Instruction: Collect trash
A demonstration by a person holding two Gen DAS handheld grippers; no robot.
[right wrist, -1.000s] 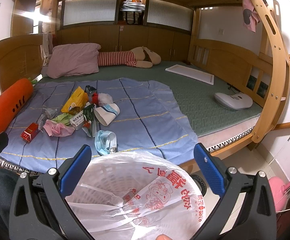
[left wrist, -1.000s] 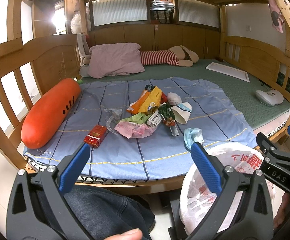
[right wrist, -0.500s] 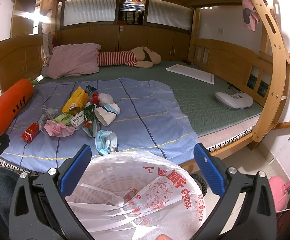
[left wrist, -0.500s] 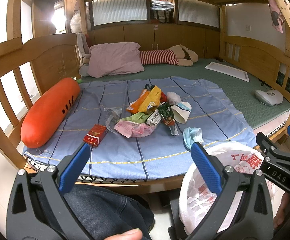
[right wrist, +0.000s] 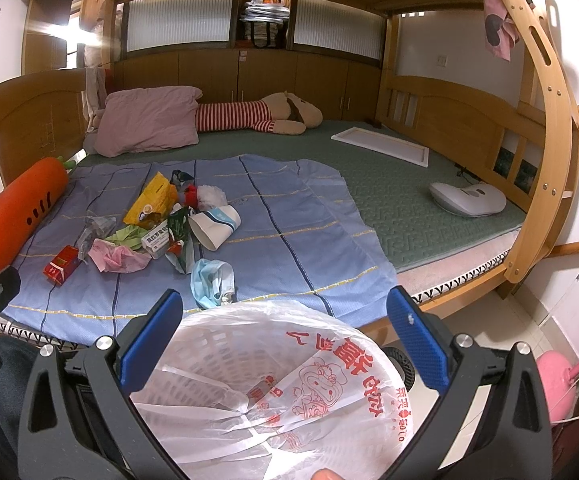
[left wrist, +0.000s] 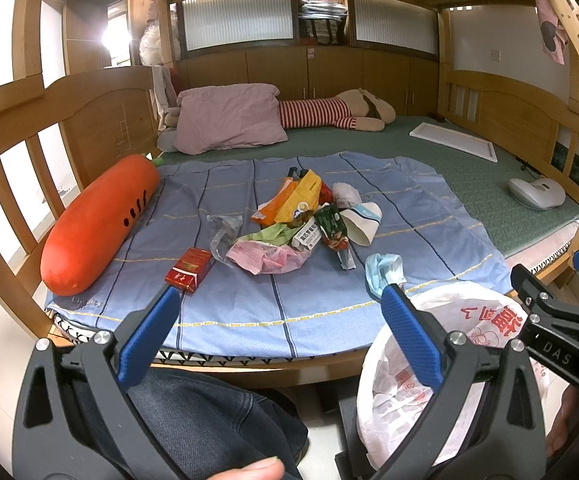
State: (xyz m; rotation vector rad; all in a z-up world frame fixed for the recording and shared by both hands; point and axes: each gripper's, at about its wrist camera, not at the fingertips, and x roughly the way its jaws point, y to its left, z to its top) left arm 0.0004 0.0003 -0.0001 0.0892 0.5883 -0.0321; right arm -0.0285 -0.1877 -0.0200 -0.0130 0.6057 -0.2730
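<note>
A pile of trash (left wrist: 289, 224) lies on the blue sheet (left wrist: 249, 304): yellow and orange wrappers, a pink wrapper, a white paper cup (left wrist: 363, 222), a red box (left wrist: 189, 269) and a blue face mask (left wrist: 383, 270). The pile also shows in the right wrist view (right wrist: 157, 232). A bin lined with a white plastic bag (right wrist: 273, 384) stands below the bed edge. My left gripper (left wrist: 279, 336) is open and empty, short of the bed. My right gripper (right wrist: 281, 336) is open and empty above the bin.
An orange carrot cushion (left wrist: 97, 224) lies along the bed's left rail. A pink pillow (left wrist: 229, 120) and a striped plush toy (left wrist: 329, 114) lie at the back. A white device (left wrist: 535, 192) and a white board (left wrist: 453, 140) sit on the green mat at the right.
Both grippers have drifted very slightly; the scene is otherwise the same.
</note>
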